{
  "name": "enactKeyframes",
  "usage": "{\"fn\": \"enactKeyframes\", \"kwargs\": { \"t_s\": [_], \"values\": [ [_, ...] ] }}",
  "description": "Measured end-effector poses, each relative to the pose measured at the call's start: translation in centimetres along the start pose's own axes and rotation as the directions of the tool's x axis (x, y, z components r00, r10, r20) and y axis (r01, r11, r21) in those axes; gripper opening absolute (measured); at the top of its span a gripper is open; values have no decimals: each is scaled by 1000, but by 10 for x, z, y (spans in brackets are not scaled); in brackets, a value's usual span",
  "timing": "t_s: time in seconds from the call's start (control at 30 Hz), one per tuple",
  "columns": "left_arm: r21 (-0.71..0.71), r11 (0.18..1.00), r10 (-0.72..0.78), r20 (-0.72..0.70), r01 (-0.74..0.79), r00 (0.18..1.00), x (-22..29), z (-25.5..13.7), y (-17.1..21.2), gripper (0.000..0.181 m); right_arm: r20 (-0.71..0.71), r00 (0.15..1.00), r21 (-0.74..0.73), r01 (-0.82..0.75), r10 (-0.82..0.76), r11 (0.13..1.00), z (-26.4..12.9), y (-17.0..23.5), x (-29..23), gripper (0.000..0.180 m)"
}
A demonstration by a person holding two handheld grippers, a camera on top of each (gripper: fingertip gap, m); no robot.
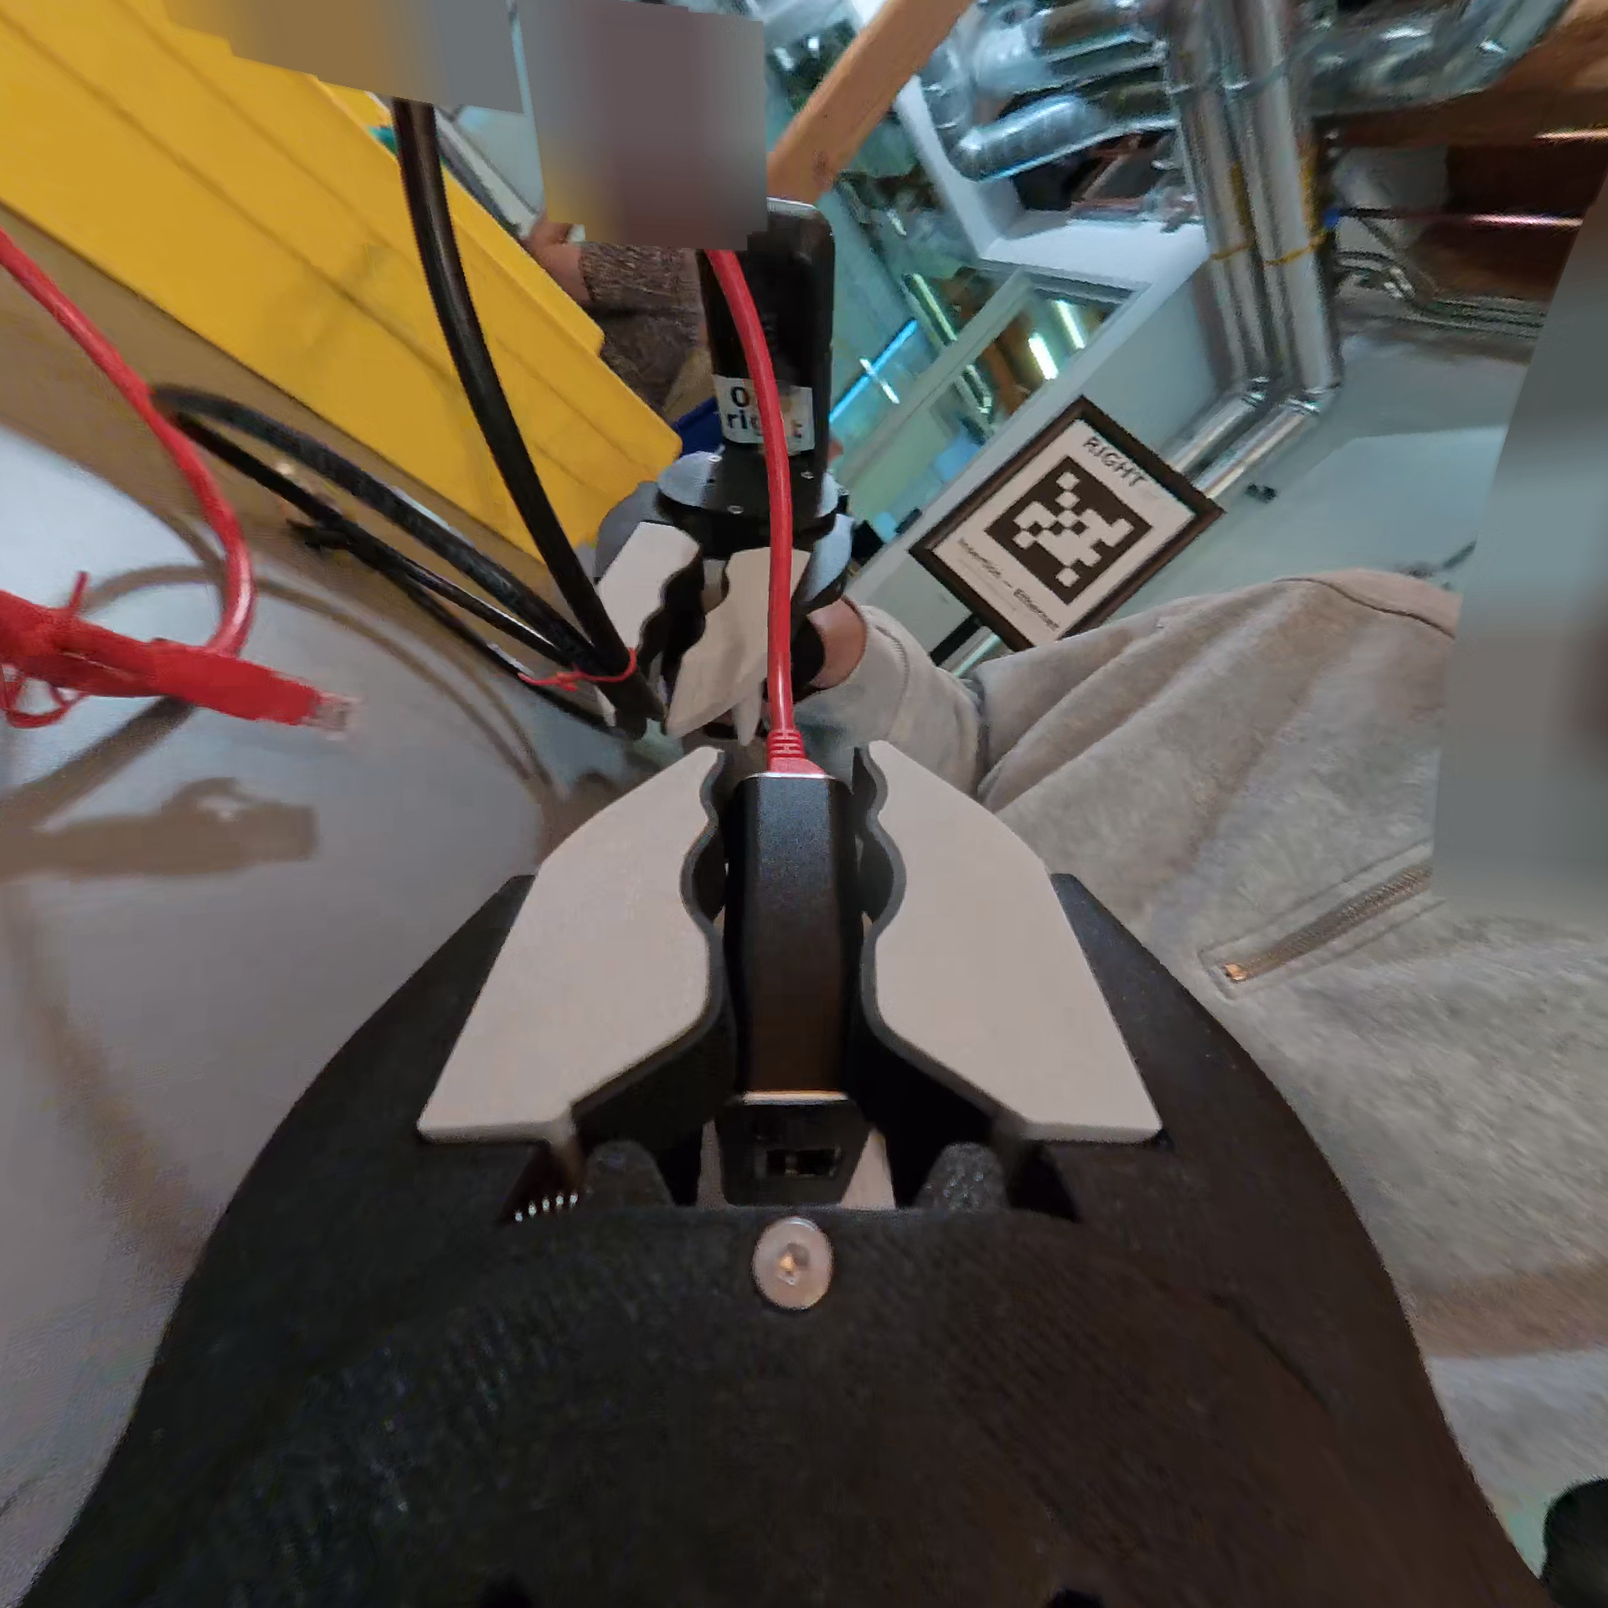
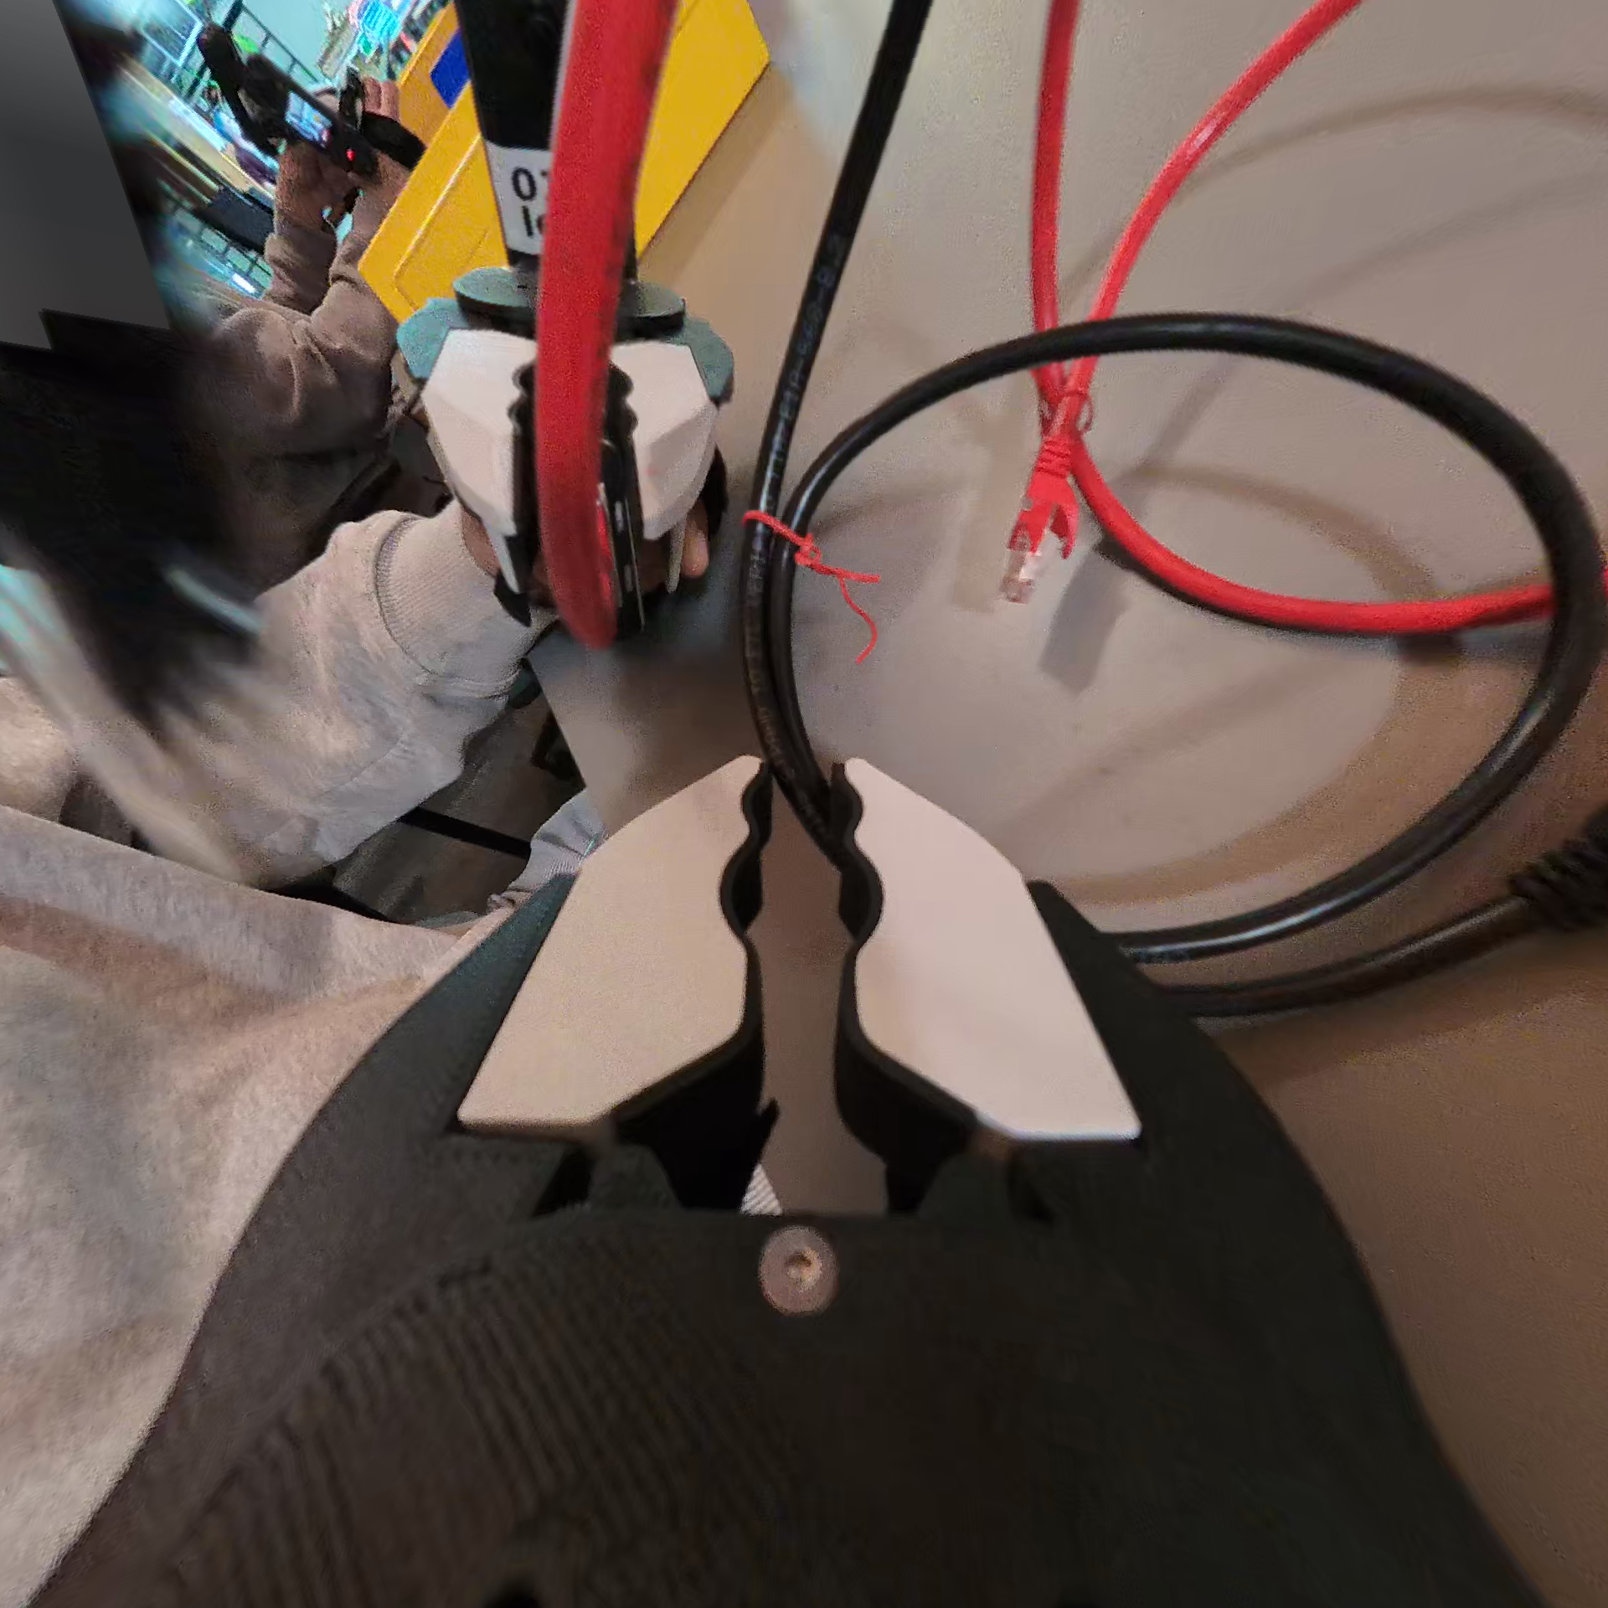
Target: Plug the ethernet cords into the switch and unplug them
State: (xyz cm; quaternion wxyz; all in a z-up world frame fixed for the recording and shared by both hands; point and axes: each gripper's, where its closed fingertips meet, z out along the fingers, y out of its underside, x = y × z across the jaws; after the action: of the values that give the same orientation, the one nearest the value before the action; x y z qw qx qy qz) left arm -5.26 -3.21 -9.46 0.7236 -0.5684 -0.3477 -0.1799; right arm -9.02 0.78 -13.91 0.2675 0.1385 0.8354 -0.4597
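Currently, left wrist view: left gripper [image 1: 787, 766], grey fingers on a black body, is clamped on the small black box-shaped switch [image 1: 787, 922]; box sits lengthwise between the fingers, an empty port facing the camera at its near end; red ethernet cord [image 1: 770, 487] is plugged into the far end and runs up and away from the switch; beyond the switch, right gripper [image 1: 696, 687] hangs at the thick black cable [image 1: 487, 365]; whether it grips that cable, cannot tell from here; a second red cord end with a clear plug [image 1: 322, 709] lies loose on the pale glossy table [image 1: 217, 1001], left of the switch; yellow plastic bin [image 1: 261, 217] well behind it; person's grey sleeve [image 1: 1218, 827] just right of the switch.

Right wrist view: right gripper [image 2: 800, 783] has fingers narrow, tips pinching the black cable [image 2: 1305, 365] where its loop passes; left gripper [image 2: 574, 487] with the switch is ahead of it, red cord [image 2: 583, 261] rising in front.

Judgement: step in hand looks like fetching the next cord for the switch; keep the switch clamped steady with its free port clear, pinch a cord at the boot just behind the plug, latch tab free, push straight in.

Room: table edge runs just under the switch, so the left gripper is partly off the table; open surface lies past the black loop; loop and red cords overlap there, snag risk when lifting.
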Motion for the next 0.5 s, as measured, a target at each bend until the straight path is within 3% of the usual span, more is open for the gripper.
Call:
{"fn": "enactKeyframes", "kwargs": {
  "t_s": [0.27, 0.5],
  "values": [
    [77, 997, -25, -47, 28, 999, 5, -3, -10, 26, 11, 999, -37, 46, -46, 998, 9, 7, -5, 13],
    [119, 992, -36, -61, 43, 998, 5, -6, -15, 26, -18, 973, -244, 219, -230, 945, 25, 38, -10, 9]
  ]
}}
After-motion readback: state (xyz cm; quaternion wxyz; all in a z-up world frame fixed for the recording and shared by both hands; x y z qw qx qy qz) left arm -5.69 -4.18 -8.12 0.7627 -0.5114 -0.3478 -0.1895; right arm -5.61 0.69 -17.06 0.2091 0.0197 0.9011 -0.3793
